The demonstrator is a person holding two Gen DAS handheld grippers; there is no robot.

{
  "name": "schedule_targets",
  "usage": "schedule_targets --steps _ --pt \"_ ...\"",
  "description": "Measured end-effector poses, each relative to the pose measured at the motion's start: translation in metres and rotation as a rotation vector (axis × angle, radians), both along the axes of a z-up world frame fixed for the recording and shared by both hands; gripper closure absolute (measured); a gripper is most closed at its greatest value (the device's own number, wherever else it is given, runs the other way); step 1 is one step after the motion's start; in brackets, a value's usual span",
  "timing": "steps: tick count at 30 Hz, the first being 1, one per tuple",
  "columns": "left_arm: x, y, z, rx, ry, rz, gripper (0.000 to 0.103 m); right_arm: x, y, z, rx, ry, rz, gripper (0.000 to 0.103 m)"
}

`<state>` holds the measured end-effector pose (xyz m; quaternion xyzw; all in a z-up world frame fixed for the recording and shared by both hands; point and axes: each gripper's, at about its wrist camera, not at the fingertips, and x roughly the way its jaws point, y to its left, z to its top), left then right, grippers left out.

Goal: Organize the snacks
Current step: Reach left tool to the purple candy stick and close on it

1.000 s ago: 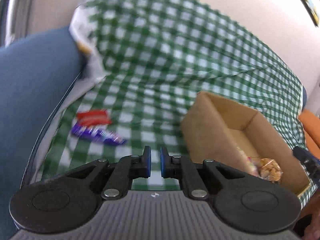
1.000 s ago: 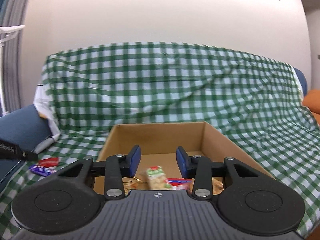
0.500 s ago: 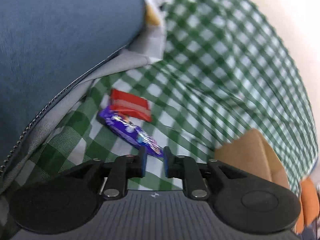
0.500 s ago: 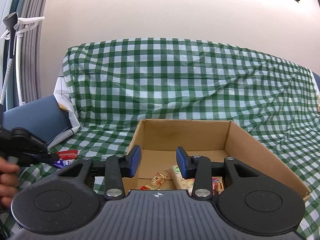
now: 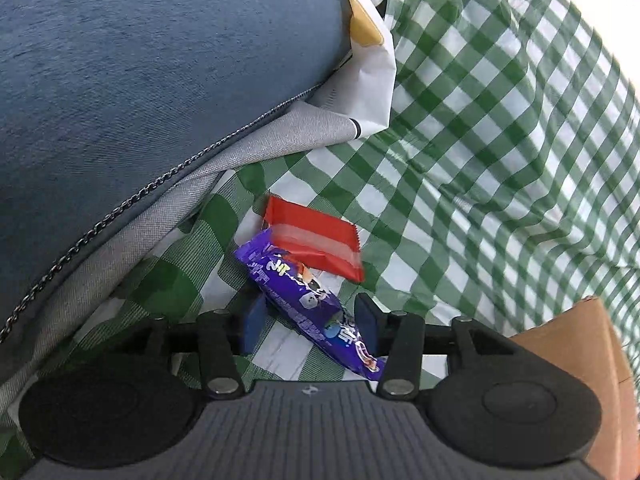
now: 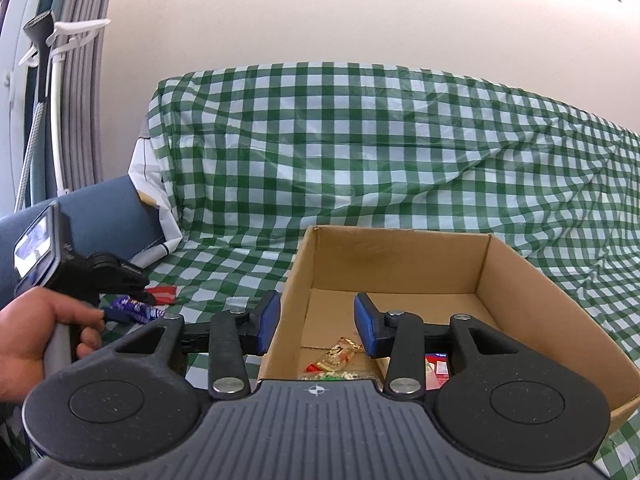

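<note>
A purple snack bar (image 5: 308, 300) lies on the green checked cloth, its far end overlapping a red wrapper (image 5: 316, 238). My left gripper (image 5: 310, 326) is open, low over the cloth, with the purple bar lying between its two fingers. Both snacks also show at the left of the right wrist view, purple bar (image 6: 134, 308) and red wrapper (image 6: 162, 294). My right gripper (image 6: 316, 322) is open and empty, held above the near left part of a cardboard box (image 6: 400, 256) that holds several packets (image 6: 340, 354).
A blue cushion (image 5: 140, 72) with a zip and grey underside rises left of the snacks. A white bag (image 5: 370, 36) stands behind them. The box corner (image 5: 580, 340) is at the right of the left wrist view. Checked cloth (image 6: 360, 152) covers the sofa.
My left gripper has swung left from the box, dropped to the snacks and opened from nearly shut; the purple bar now lies between its fingers. The right gripper's view has shifted left.
</note>
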<state>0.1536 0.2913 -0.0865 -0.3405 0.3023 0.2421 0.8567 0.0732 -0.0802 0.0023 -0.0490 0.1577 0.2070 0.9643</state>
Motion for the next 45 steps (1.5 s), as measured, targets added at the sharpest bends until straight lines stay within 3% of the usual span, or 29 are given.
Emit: schedule_targets --steps 1,3,5,11,16,19,23,28,35,37,38,39,45 --pt "0.001 -0.001 0.000 0.009 0.005 -0.004 0.053 0.000 0.001 -0.001 -0.006 -0.001 0.002 0.060" --pt "0.000 -0.001 0.002 0.012 -0.002 -0.025 0.084 0.000 0.003 -0.002 -0.014 -0.003 0.005 0.060" --pt "-0.005 -0.003 0.007 0.015 -0.025 -0.051 0.103 0.000 0.005 -0.003 -0.020 -0.006 0.008 0.060" --pt "-0.037 -0.010 0.029 0.065 -0.072 -0.116 0.103 -0.009 0.009 -0.002 -0.028 -0.023 0.036 0.060" --pt "-0.057 -0.011 0.030 0.025 -0.055 -0.142 0.102 -0.017 0.007 0.001 -0.027 -0.021 0.038 0.060" --pt "-0.059 -0.004 0.026 0.004 -0.073 -0.101 0.090 -0.023 0.000 0.004 -0.016 0.002 0.021 0.060" --pt "-0.048 0.002 0.017 -0.041 -0.081 -0.060 0.062 -0.031 -0.009 0.005 -0.014 0.012 0.030 0.056" --pt "-0.019 -0.005 0.004 -0.017 -0.042 -0.044 0.052 -0.027 -0.016 0.003 -0.024 0.018 0.021 0.055" --pt "0.012 -0.025 -0.005 0.111 0.013 -0.082 0.052 -0.017 -0.011 -0.001 -0.025 0.033 0.025 0.055" --pt "0.012 -0.023 -0.006 0.103 0.013 -0.097 0.063 -0.017 -0.007 -0.003 -0.033 0.037 0.039 0.055" --pt "0.012 -0.022 -0.005 0.085 0.003 -0.106 0.077 -0.018 -0.005 -0.003 -0.036 0.037 0.047 0.055" --pt "0.010 -0.020 -0.003 0.070 -0.010 -0.116 0.084 -0.018 -0.003 -0.004 -0.040 0.036 0.054 0.055" --pt "-0.023 -0.018 0.014 0.061 -0.037 -0.132 0.092 -0.022 0.005 0.002 -0.047 0.037 0.084 0.055"
